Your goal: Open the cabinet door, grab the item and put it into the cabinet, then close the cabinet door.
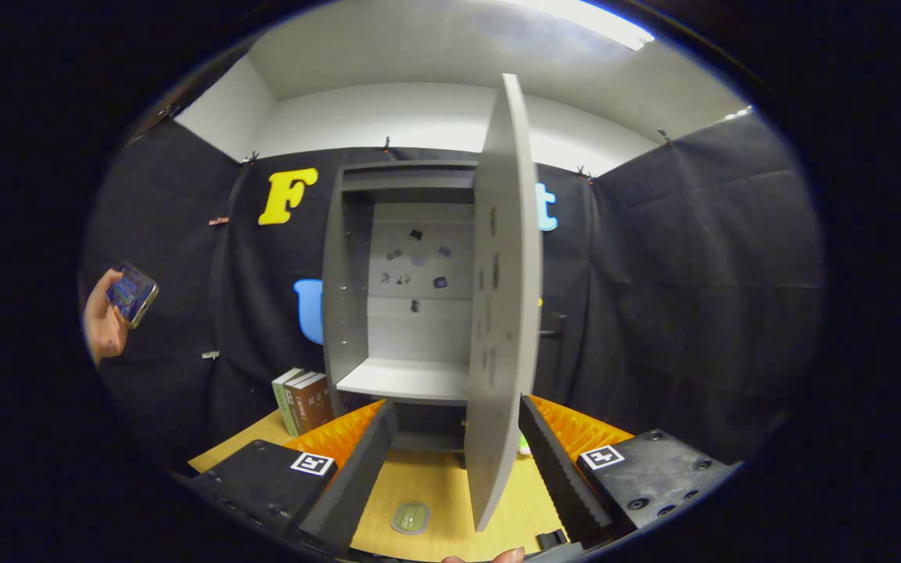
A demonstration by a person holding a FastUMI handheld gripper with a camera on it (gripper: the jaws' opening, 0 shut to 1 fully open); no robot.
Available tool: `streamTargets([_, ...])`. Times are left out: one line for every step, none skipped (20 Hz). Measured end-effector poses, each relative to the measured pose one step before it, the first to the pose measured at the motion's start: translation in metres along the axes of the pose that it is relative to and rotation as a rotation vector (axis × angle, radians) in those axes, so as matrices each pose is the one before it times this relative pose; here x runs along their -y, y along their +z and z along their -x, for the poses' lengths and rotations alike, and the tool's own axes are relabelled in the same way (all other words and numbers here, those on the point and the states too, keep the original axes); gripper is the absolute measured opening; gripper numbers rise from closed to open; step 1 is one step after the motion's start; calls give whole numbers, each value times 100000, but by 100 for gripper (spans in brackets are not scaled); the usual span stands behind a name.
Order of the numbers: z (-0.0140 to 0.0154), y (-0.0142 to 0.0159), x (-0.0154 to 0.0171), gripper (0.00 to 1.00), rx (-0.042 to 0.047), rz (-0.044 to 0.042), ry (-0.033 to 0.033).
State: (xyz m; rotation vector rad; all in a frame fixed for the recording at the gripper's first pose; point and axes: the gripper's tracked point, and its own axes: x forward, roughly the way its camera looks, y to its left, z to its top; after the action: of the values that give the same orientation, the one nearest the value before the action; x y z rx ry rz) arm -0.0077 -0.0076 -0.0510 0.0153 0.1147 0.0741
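A grey cabinet point(357, 274) stands on the wooden table point(435, 485) just ahead of my fingers. Its door point(505, 297) is swung wide open toward me, seen almost edge-on, and its lower part hangs between my fingers, nearer the right one. A dark handle point(552, 324) sticks out on the door's right side. Inside, the shelf point(407, 379) is bare. A small pale green oval item point(410, 518) lies flat on the table between my fingers, left of the door's bottom corner. My gripper point(457, 407) is open and neither finger presses on anything.
Three books point(302, 400) stand upright left of the cabinet. A hand holding a phone point(131, 293) is out to the left by the black cloth wall. Something small, green and white point(525, 447), peeks out behind the door's foot by the right finger.
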Motion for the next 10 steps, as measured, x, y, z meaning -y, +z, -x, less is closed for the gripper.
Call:
streamTargets([-451,-1629,-1403,97,-3785,824,2043])
streamTargets([-681,-1659,-1244,97,-4047,-567,2229])
streamTargets([-121,-1949,-923,97,-4741,-235,1871])
streamTargets([-722,-2160,-818,98,-4083,347,728])
streamTargets([-786,-2242,-541,98,-4735,497,788])
streamTargets([-907,-2340,-474,98,-4851,-267,406])
streamTargets([-1425,-2142,-500,98,-5677,-1267,355])
streamTargets([-1249,-2534,-356,98,-6260,-2287,-40])
streamTargets([-1559,-2282,-487,98,-5656,-2488,202])
streamTargets([-1711,-2207,48,98,-4337,-1866,-893])
